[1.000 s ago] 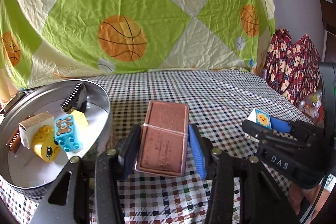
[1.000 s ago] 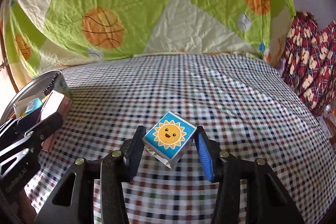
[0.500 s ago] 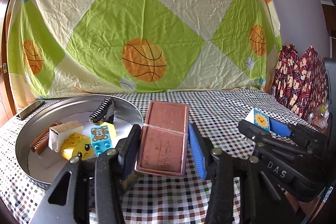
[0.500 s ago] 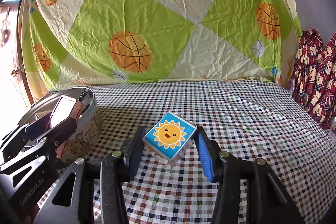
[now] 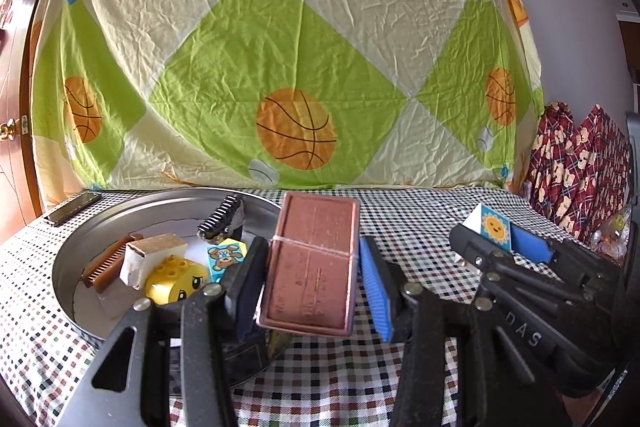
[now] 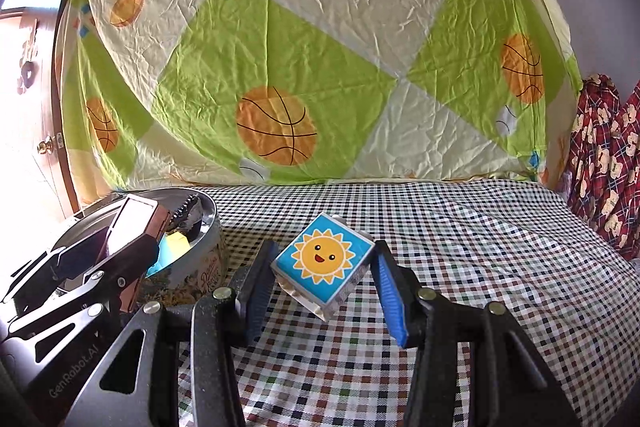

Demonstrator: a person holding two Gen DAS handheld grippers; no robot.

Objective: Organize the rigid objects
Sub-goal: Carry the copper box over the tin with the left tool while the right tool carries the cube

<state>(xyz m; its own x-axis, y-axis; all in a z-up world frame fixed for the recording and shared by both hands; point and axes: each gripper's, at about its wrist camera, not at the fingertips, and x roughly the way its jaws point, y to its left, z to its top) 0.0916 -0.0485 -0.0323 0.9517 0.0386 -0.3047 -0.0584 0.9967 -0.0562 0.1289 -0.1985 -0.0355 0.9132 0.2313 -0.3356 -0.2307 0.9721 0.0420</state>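
Left wrist view: round tin [image 5: 100,227] front wall hidden behind left claw [image 5: 312,279]; brown comb [image 5: 106,263] partly behind cream block [image 5: 154,253]; bear block [image 5: 226,255] cut by claw finger. Embossed text on brown case [image 5: 314,263] too faint to read. Lower right: right claw [image 5: 500,239] body runs off frame. Right wrist view: tin label [image 6: 210,273] half covered, lower left.

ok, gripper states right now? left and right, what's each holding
Left gripper: closed on the brown rectangular tin, held above the round metal tin.
Right gripper: closed on the sun-picture block, held clear of the checkered cloth.
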